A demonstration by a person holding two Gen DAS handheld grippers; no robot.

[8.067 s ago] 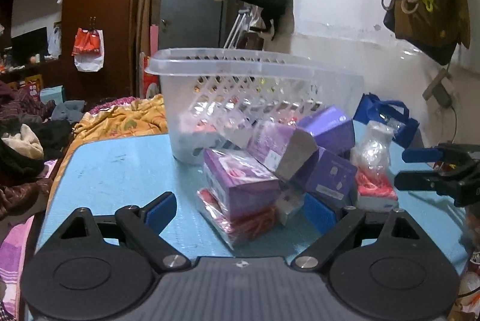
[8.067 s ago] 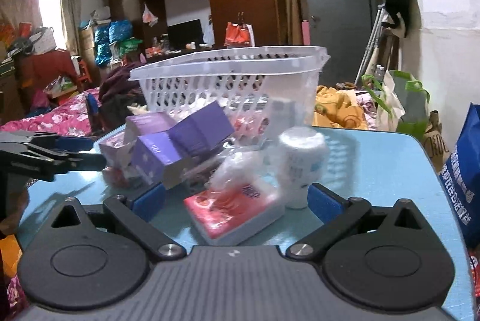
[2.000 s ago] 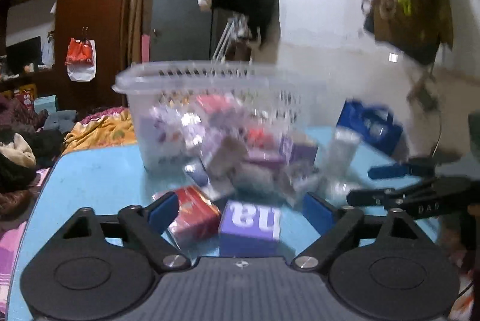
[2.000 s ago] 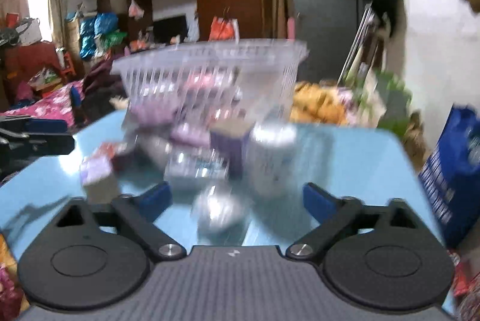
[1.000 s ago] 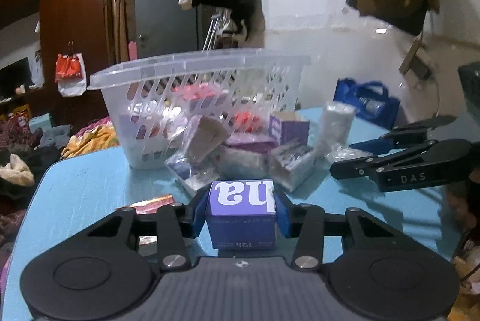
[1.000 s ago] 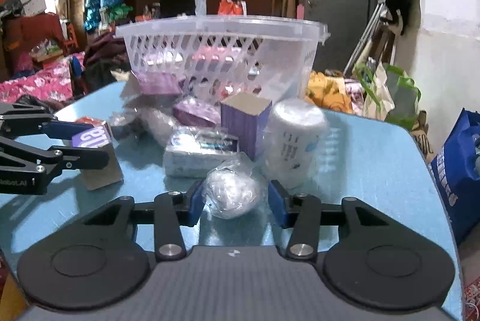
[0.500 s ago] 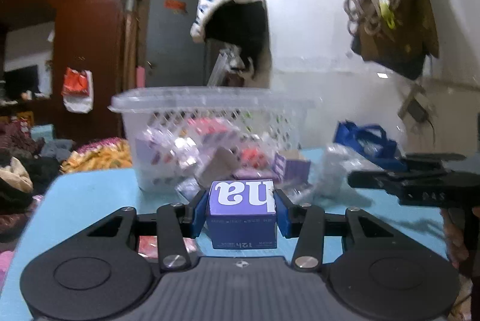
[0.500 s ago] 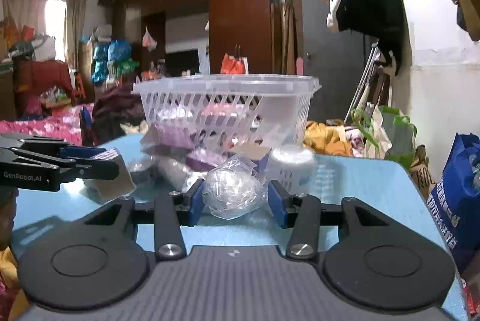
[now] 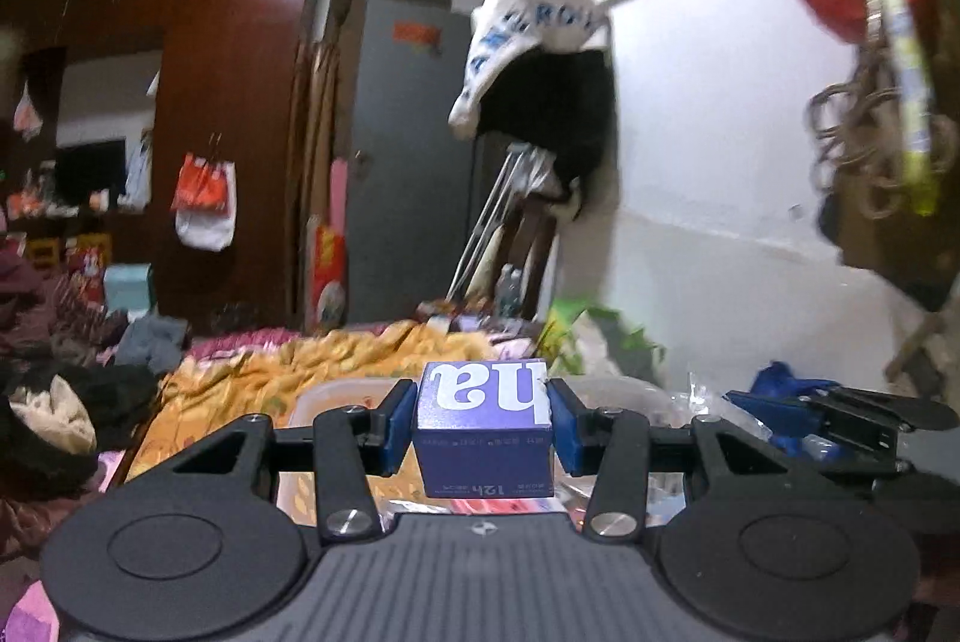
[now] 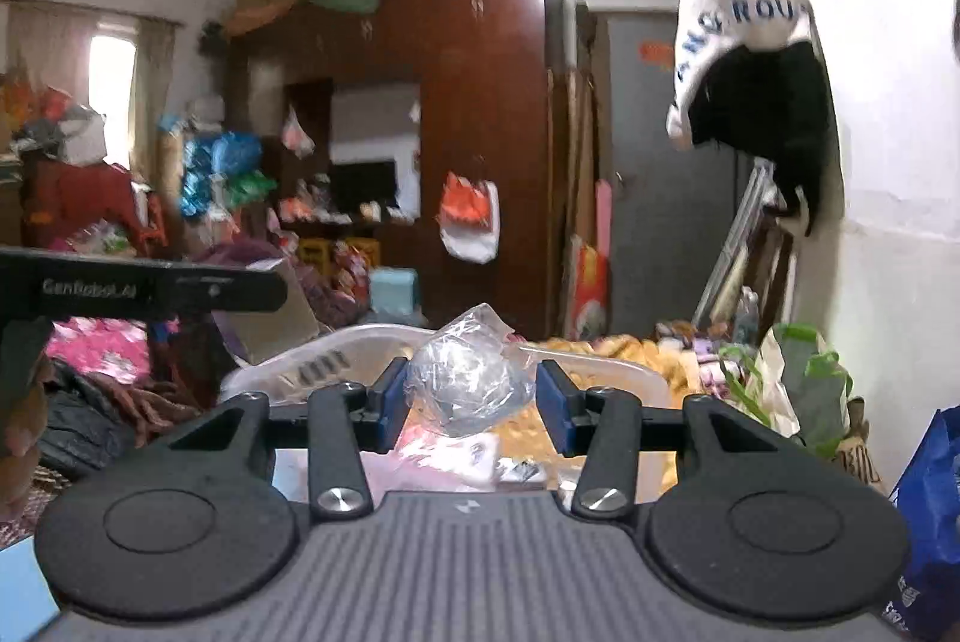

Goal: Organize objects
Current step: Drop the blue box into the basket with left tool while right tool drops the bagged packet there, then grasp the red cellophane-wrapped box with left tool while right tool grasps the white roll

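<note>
My left gripper (image 9: 483, 429) is shut on a purple box (image 9: 483, 438) with white letters, held in the air over the clear plastic basket (image 9: 336, 393), whose rim shows just behind it. In the right wrist view my right gripper (image 10: 471, 405) is shut on a clear plastic-wrapped ball (image 10: 465, 387), above the same basket (image 10: 336, 351). Pink and white packets (image 10: 456, 453) lie inside the basket below the ball. The right gripper (image 9: 840, 417) appears at the right of the left wrist view, the left gripper (image 10: 150, 291) at the left of the right wrist view.
A dark wardrobe (image 10: 480, 132) and a grey door (image 9: 408, 150) stand behind. A white and black garment (image 9: 540, 90) hangs by the wall. A yellow blanket (image 9: 288, 372) and clothes lie past the table. A blue bag (image 10: 930, 522) sits at the right.
Both grippers have risen from the table with the purple box and the wrapped ball, from in front of the basket to above its rim. The table and the loose items have dropped out of view.
</note>
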